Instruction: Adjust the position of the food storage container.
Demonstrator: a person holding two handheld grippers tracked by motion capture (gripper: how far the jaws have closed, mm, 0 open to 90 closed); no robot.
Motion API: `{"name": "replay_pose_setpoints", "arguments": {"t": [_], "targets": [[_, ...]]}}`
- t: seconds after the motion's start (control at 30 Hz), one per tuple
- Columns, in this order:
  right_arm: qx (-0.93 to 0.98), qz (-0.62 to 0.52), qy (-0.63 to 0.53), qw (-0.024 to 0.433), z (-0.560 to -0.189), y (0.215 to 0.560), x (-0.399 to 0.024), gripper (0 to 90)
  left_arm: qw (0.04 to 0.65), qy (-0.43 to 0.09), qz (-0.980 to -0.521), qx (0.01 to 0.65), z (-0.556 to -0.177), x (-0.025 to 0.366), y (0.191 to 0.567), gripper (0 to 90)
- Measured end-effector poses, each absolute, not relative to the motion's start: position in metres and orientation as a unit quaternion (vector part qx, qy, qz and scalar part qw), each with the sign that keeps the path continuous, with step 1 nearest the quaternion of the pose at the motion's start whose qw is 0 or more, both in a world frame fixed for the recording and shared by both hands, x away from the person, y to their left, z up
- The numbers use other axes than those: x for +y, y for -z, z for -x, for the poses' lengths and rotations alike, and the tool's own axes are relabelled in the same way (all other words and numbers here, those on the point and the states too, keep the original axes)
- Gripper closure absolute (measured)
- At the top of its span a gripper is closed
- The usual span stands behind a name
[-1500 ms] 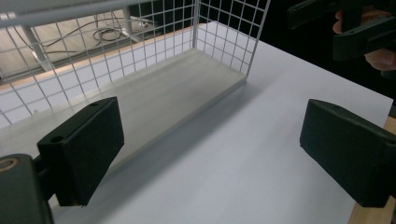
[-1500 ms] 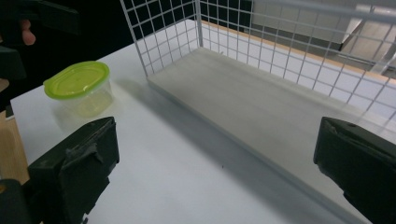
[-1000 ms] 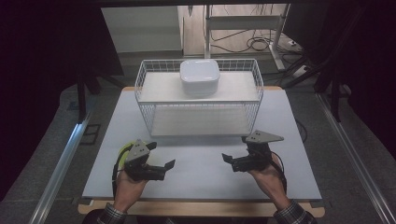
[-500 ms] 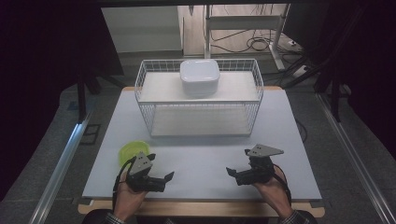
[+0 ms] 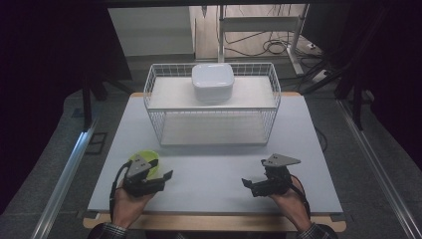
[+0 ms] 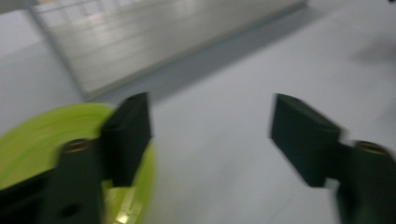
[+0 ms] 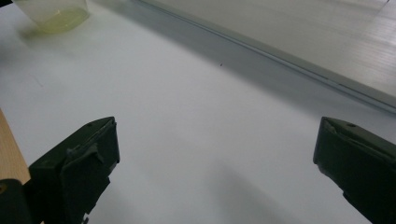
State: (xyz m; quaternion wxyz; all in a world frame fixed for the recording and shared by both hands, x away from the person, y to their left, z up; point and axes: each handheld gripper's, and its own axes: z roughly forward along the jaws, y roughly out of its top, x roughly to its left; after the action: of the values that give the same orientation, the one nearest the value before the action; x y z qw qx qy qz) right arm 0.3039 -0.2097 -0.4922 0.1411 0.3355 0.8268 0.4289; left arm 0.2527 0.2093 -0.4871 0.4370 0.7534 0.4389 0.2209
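Since the earlier frame we see the left gripper (image 5: 164, 177) drawn toward the near edge, uncovering the yellow-green bowl (image 5: 146, 162) it had hidden, and the right gripper (image 5: 247, 184) sunk lower over the board. We note that the left jaws have just been closing; in the left gripper view they stand apart with bare surface between them, the bowl (image 6: 42, 140) lying behind the left-hand jaw and not between the two, so nothing is held. We find the right gripper's (image 7: 215, 172) jaws spread wide over empty white surface, gripping nothing.

We place the bowl on the near left of the white board (image 5: 219, 174), just behind the left gripper and short of the wire basket (image 5: 214, 119). The board covers a wooden table (image 5: 214, 221) whose pale edge shows along the near side. We see the basket standing at the middle of the far half, a white square container (image 5: 213, 82) resting on top of it. Around the table the room is dark; grey floor (image 5: 343, 124) runs on both sides, a metal rail (image 5: 64, 169) lies at the left, and cables (image 5: 273, 47) trail near a shelf frame beyond.
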Motion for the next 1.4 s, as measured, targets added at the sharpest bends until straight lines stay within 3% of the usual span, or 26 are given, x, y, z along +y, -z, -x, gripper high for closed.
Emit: {"name": "replay_pose_setpoints", "arguments": {"t": [0.17,0.23,0.3,0.67,1.03,1.4], "targets": [[0.828,-0.342,-0.425,0.129,-0.305,0.496,-0.208,1.8,0.426,-0.242,-0.731,0.475,-0.255,0.239,0.482,74.3],[0.828,-0.343,-0.424,0.127,-0.305,0.496,-0.207,2.0,0.426,-0.243,-0.721,0.489,-0.257,0.252,0.482,84.9],[0.828,-0.344,-0.425,0.126,-0.305,0.497,-0.207,2.3,0.415,-0.259,-0.712,0.503,-0.257,0.264,0.483,90.0],[0.831,-0.341,-0.423,0.119,-0.305,0.499,-0.206,3.4,0.371,-0.265,-0.685,0.568,-0.262,0.308,0.502,90.0],[0.839,-0.336,-0.41,0.118,-0.305,0.501,-0.203,4.0,0.337,-0.238,-0.702,0.58,-0.262,0.302,0.515,90.0],[0.846,-0.333,-0.399,0.117,-0.304,0.504,-0.2,4.2,0.35,-0.212,-0.699,0.586,-0.269,0.295,0.518,90.0]]}}
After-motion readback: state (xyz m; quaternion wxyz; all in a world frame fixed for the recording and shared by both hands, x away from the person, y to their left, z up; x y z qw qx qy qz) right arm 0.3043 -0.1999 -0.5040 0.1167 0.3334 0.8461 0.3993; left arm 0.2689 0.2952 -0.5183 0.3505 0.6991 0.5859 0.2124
